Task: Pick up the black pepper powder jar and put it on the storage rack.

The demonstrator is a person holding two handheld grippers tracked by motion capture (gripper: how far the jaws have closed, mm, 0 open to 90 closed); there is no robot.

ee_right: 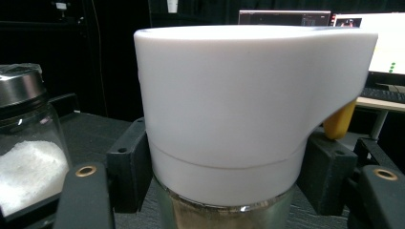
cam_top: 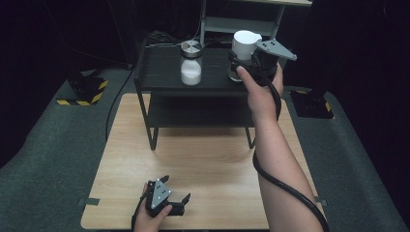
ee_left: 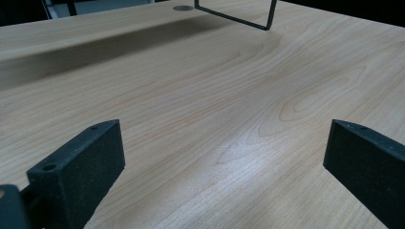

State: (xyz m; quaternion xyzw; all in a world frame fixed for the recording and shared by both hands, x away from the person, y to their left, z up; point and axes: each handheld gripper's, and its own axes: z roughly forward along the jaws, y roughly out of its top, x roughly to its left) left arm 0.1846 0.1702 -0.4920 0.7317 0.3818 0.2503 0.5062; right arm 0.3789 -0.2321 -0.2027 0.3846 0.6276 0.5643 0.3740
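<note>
- Right gripper (cam_top: 240, 62) pinches a white-capped glass jar (cam_top: 243, 48) on the far black metal shelf (cam_top: 159, 72).
- Left gripper (cam_top: 175, 189), jaws spread, rests near on the light wooden table (cam_top: 208, 159).

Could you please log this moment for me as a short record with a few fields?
Setting: wooden table bearing a black two-tier shelf
Right gripper: shut on the white-capped jar, at the shelf's top tier
Left gripper: open, empty, low over the table's near edge
Beside the held jar: glass shaker of white grains, metal lid, standing apart

High view overhead, tool views close
</note>
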